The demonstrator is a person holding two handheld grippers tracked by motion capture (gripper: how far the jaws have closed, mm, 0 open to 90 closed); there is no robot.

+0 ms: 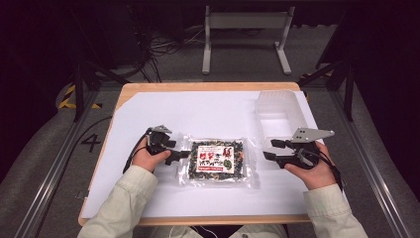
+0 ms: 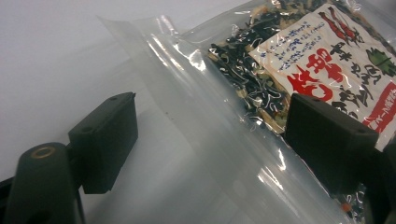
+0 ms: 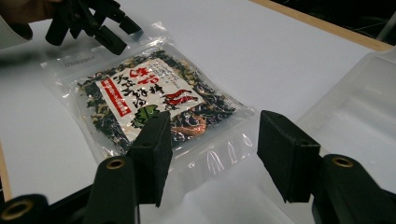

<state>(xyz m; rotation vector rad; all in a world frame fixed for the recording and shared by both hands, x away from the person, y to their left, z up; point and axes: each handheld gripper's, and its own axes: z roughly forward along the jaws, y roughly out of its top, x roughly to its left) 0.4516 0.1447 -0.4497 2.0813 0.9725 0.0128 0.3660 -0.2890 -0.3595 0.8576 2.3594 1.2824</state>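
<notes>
The packet of dried food is seen lying flat on the tabletop, ungrasped, flanked by the left hand-held gripper at its clear edge and the right hand-held gripper, both released, so lifting is judged outstanding.

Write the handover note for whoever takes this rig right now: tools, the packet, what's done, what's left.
Left tool: open, jaws straddling the left sealed edge of the dried seaweed packet, not pressing it.
Right tool: open, just off the packet's right edge, holding nothing.
Packet lies flat, mid-table, on the white sheet. Clear plastic bin stands empty behind the right tool.
Done: both tools placed at the packet.
Left: grip and lift it, probably into the bin.
</notes>
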